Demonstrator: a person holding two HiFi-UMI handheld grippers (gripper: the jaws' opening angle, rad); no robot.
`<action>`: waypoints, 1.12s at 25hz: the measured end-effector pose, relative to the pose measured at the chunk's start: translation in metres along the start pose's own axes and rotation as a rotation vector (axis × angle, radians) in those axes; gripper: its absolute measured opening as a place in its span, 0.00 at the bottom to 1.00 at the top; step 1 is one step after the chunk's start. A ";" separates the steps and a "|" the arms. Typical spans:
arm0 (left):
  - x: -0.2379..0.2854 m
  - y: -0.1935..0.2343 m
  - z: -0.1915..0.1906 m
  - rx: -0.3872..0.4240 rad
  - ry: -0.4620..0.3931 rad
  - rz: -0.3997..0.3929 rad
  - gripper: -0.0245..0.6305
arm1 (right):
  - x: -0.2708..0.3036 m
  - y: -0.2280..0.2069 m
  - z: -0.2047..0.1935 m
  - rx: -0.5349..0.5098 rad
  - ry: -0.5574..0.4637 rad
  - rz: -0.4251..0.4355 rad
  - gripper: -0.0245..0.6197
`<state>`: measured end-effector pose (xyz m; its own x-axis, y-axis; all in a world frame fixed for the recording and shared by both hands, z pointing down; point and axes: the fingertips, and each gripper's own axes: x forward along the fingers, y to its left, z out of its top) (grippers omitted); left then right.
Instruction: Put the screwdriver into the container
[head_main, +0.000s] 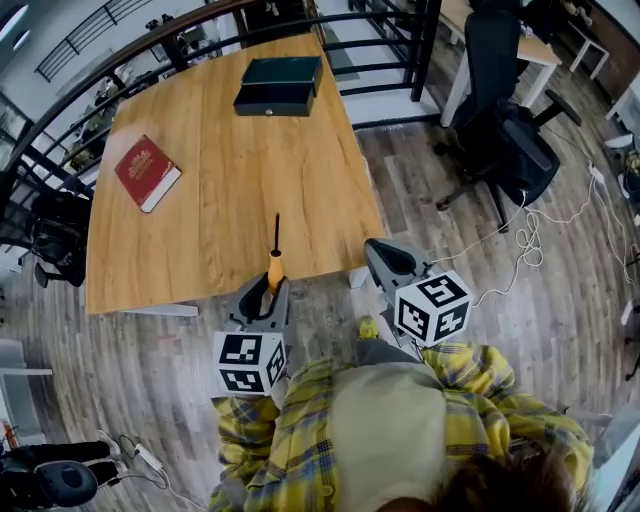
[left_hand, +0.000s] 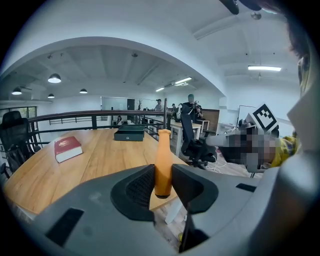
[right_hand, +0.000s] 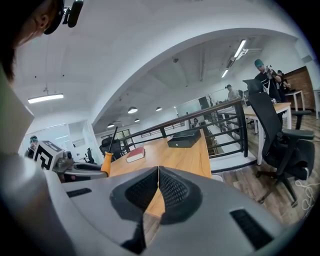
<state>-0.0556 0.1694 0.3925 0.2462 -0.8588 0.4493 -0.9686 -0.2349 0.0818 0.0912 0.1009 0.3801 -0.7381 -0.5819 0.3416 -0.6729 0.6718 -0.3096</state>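
From my feed: screwdriver (head_main: 275, 268) handle orange, shaft black. Left gripper (head_main: 266, 292) and right gripper (head_main: 380, 250) both grey, pads (left_hand: 140, 187) black and ribbed. Cubes (head_main: 248, 362) white with black square markers. Table (head_main: 230, 180) warm honey wood grain. Book (head_main: 147, 172) red, gold print, white page edge. Container (head_main: 279, 85) looks dark green-black to me. Shirt (head_main: 480, 390) yellow plaid, bluish lines. Floor (head_main: 420, 170) grey-brown planks. Chair (head_main: 510, 140) and railing (head_main: 431, 45) black.

- Light wooden surface (head_main: 240, 180): bare boards with the grain running lengthwise.
- Red hardcover book (head_main: 147, 172): lies flat near the left edge.
- Dark green rectangular box (head_main: 279, 85): closed, at the far end, well apart from the book.
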 end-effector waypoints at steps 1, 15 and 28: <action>0.005 -0.001 0.003 0.001 0.002 0.000 0.20 | 0.001 -0.004 0.002 0.001 0.000 0.002 0.14; 0.085 -0.011 0.040 0.050 0.033 0.002 0.20 | 0.034 -0.064 0.015 0.037 0.023 0.057 0.14; 0.119 0.009 0.052 0.126 0.070 0.010 0.20 | 0.064 -0.080 0.026 0.014 0.039 0.087 0.14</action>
<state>-0.0333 0.0419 0.4005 0.2296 -0.8287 0.5105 -0.9577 -0.2858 -0.0332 0.0965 -0.0024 0.4034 -0.7913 -0.5031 0.3475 -0.6074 0.7123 -0.3518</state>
